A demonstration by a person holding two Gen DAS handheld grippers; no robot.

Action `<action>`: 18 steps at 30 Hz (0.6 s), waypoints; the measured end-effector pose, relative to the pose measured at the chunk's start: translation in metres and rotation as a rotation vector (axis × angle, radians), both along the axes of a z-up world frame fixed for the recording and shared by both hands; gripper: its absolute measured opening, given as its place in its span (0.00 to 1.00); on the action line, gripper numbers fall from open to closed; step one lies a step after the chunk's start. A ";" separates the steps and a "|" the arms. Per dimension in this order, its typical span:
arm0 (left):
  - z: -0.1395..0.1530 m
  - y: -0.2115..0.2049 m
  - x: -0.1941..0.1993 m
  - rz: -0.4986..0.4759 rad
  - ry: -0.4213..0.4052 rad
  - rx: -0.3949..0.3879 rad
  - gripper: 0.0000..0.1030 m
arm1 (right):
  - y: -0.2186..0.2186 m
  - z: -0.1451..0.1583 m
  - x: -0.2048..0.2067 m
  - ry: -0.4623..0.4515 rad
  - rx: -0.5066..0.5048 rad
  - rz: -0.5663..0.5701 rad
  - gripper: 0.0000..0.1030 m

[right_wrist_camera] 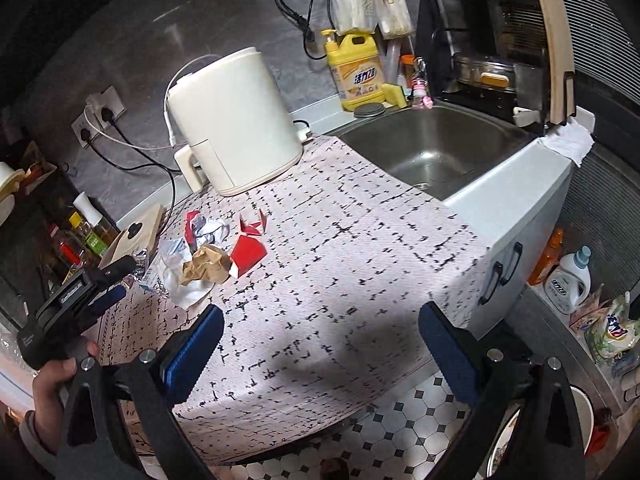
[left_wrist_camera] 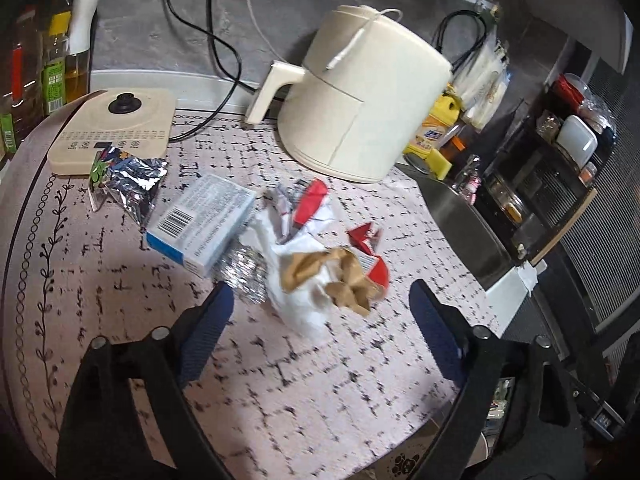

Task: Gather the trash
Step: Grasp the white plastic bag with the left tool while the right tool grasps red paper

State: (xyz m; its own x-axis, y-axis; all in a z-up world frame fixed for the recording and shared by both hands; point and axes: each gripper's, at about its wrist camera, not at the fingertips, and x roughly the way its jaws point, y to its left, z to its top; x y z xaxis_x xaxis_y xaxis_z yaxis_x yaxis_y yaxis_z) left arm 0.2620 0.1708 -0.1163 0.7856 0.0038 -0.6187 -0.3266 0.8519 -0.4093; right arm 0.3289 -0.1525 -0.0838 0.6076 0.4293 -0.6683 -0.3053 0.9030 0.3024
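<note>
On the far left of the bench [left_wrist_camera: 100, 280], beside the cream appliance base: crumpled silver foil snack wrapper [left_wrist_camera: 132, 186], well off the left claw's line. Next rightward, flat blue-and-white cardboard box with a barcode [left_wrist_camera: 200, 224], long axis running diagonally from near-left to far-right, partly resting on a shiny ball of silver foil [left_wrist_camera: 246, 274] just ahead of the left finger. At the centre, straight ahead of the left claw [left_wrist_camera: 320, 296] and between its spread blue pads: heap of white crumpled paper [left_wrist_camera: 300, 300] topped with crumpled brown paper [left_wrist_camera: 344, 280], edged by torn red-and-white packaging [left_wrist_camera: 310, 202]. No contact with either pad; nothing gripped, jaws wide apart.

Further right, small folded red paper scrap [left_wrist_camera: 364, 236], slightly apart from the heap, toward the cream air fryer [left_wrist_camera: 368, 92] and the steel sink [right_wrist_camera: 432, 148].

Right claw [right_wrist_camera: 320, 344]: released too, empty, pads spread over bare patterned cloth, the whole pile lying up and to its left, well apart.

Judgement: left claw clearly nearer, already aimed at the heap; short forward-and-down reach, then closing across the white-and-brown wad. Loose, springy paper likely to slip or shed pieces.
</note>
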 end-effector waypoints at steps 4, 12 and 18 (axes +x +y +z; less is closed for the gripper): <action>-0.012 0.028 0.015 -0.007 0.032 -0.031 0.76 | 0.023 -0.007 0.006 0.022 -0.001 0.007 0.85; -0.038 0.055 0.057 -0.102 0.127 -0.079 0.63 | 0.057 -0.021 0.013 0.055 -0.006 -0.041 0.83; -0.051 0.059 0.077 -0.149 0.170 -0.091 0.45 | 0.066 -0.028 0.015 0.076 -0.023 -0.081 0.83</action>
